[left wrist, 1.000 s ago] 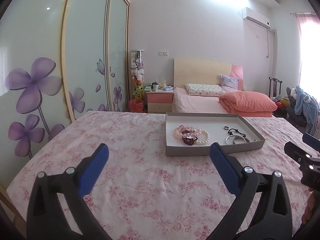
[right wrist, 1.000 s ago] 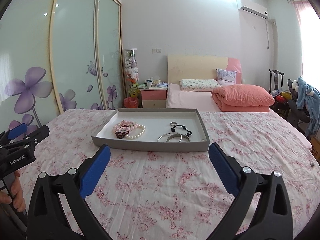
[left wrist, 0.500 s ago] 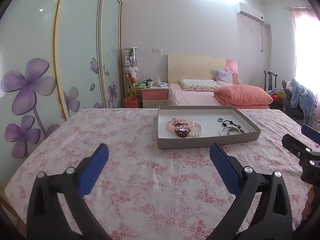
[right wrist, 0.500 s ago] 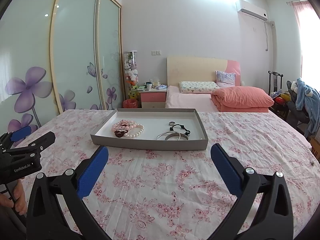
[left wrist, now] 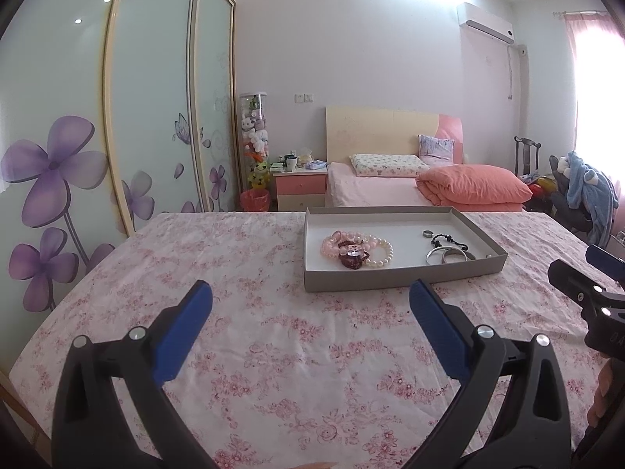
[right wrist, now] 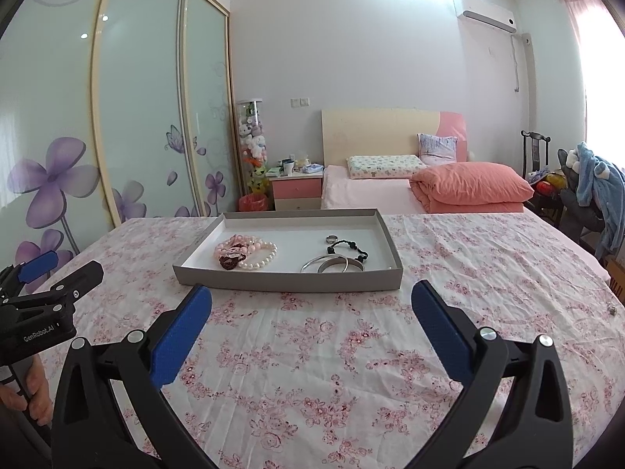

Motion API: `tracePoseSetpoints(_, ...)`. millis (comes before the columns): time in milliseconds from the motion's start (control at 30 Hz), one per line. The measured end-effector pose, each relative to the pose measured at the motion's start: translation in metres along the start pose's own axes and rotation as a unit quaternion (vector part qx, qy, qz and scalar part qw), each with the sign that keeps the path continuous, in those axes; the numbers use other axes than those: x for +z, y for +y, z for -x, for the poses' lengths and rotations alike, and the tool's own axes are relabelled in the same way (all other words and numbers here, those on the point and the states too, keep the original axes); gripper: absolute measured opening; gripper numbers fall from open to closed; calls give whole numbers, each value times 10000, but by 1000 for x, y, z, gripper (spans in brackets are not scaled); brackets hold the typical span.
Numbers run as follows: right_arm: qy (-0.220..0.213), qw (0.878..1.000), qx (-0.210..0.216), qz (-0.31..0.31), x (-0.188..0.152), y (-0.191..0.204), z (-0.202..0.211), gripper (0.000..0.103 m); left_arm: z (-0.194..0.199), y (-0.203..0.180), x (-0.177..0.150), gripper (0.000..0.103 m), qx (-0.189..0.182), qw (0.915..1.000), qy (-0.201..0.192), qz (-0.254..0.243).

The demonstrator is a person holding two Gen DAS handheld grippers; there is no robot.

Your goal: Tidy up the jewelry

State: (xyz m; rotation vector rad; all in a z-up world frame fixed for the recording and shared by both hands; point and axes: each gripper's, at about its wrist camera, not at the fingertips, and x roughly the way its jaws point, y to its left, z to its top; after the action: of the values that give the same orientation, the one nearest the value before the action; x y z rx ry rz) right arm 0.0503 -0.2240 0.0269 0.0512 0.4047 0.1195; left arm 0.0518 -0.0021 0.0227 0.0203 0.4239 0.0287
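Observation:
A shallow grey tray point(left wrist: 394, 278) point(right wrist: 281, 282) with a white floor sits on the pink floral tablecloth. Its left part holds a heap of pink and white bead bracelets point(left wrist: 357, 249) point(right wrist: 245, 252). Its right part holds a small ring point(left wrist: 427, 233) point(right wrist: 331, 238), a black bead bracelet point(left wrist: 448, 240) point(right wrist: 347, 248) and silver bangles point(left wrist: 449, 254) point(right wrist: 334, 264). My left gripper point(left wrist: 310, 297) is open and empty, short of the tray. My right gripper point(right wrist: 311, 299) is open and empty, just short of the tray's near wall.
The floral tablecloth point(left wrist: 273, 336) covers the whole table. Behind it are a bed with an orange quilt point(left wrist: 472, 187), a pink nightstand point(left wrist: 300, 185), sliding wardrobe doors point(left wrist: 117, 117) on the left and a chair with clothes point(left wrist: 586, 191) on the right.
Both views have shifted a little: the tray now sits slightly nearer and lower in each. Both grippers stay open and empty.

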Motion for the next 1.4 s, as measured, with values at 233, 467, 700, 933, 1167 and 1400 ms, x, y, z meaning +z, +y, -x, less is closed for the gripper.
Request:
tracePoseSetpoints(233,43,10000,25,-22,-1,-1,-2,101,-3,1,0,99,-13,10000,64,31)
tracePoseSetpoints(467,72,10000,39,-30,-2,-1,-4,101,-4,-1,-1,99,-50,10000,84,19)
tracePoseSetpoints(700,85,9999,42,-43,-3,-1,-5,101,-3,0,-1,99,-50,9999,85,20)
tracePoseSetpoints(933,85,10000,38,-36,-2,-1,-5,101,-4,-2,-1,99,-59,9999,97,8)
tracePoseSetpoints(1167,88,9999,40,-38,-2,-1,-5,101,-4,-5,-2,99,-78,9999,112,-7)
tracePoseSetpoints(1400,91,9999,32,-39,-2,-1,-5,101,-4,-8,-3,99,-103,9999,129,-29)
